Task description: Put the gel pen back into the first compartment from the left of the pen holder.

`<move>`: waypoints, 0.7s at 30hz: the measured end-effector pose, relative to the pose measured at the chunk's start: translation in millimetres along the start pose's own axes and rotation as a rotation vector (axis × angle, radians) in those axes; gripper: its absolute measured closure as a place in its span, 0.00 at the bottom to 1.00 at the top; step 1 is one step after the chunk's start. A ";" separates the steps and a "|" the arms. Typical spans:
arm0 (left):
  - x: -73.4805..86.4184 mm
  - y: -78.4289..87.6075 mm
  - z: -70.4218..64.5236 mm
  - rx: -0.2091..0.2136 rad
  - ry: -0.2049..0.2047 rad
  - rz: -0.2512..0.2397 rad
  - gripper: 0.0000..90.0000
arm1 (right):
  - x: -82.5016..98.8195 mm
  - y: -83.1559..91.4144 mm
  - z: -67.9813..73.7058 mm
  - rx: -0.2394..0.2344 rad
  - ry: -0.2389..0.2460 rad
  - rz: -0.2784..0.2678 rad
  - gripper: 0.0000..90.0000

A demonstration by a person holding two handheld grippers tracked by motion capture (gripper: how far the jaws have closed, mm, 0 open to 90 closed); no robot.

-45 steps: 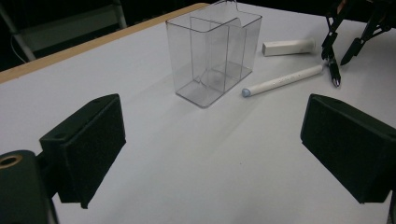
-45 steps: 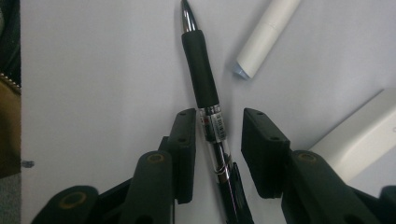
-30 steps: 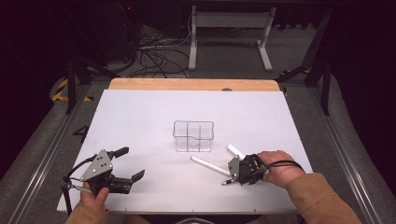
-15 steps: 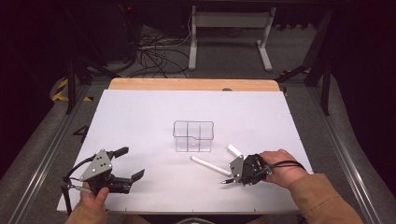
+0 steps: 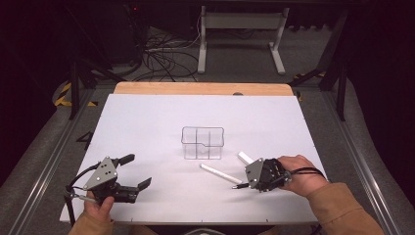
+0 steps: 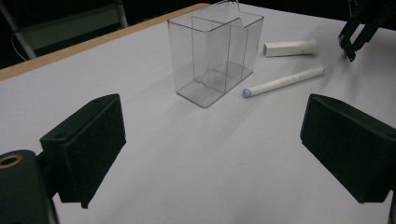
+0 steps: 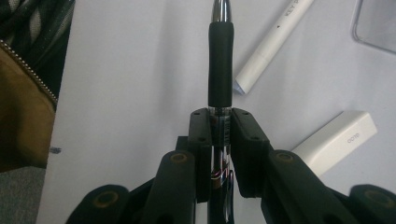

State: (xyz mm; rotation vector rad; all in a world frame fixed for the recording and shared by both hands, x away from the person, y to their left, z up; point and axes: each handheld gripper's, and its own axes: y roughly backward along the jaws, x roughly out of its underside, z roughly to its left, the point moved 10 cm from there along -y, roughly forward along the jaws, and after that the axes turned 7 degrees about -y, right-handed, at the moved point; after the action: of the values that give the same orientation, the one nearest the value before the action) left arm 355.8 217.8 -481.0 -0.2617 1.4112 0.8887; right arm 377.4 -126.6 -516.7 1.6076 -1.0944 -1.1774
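Note:
A clear plastic organizer (image 5: 202, 143) with several compartments stands mid-table and looks empty (image 6: 215, 46). Just right of it lie a long white pen (image 5: 220, 174) (image 6: 285, 80) and a short white stick (image 5: 245, 157) (image 6: 289, 47). My right gripper (image 5: 250, 182) (image 7: 219, 126) is low over the table beside them. It is shut on a black pen (image 7: 220, 65), which sticks out past the jaws toward the white pen (image 7: 273, 46). My left gripper (image 5: 137, 170) (image 6: 219, 144) rests at the near left, open with nothing between its jaws, facing the organizer.
The white mat (image 5: 147, 122) covers the table, and a wooden strip (image 5: 200, 88) runs along the far edge. Beyond are a metal stand (image 5: 240, 29) and floor cables (image 5: 161, 58). A brown sleeve (image 7: 21, 107) is close to my right gripper.

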 end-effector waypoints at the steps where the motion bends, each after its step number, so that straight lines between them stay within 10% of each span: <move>1: 0.0 0.0 0.0 0.000 -0.001 0.000 0.08 | -1.6 1.6 -0.2 0.001 -0.006 -0.010 0.88; 21: 0.0 0.6 0.5 -0.005 0.003 -0.001 0.08 | -34.7 40.9 -16.6 0.084 -0.186 -0.263 0.88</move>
State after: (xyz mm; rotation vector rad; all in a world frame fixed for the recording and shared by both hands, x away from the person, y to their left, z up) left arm 355.7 218.6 -480.7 -0.2678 1.4115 0.8917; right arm 380.5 -102.1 -466.3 1.7744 -1.0833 -1.4954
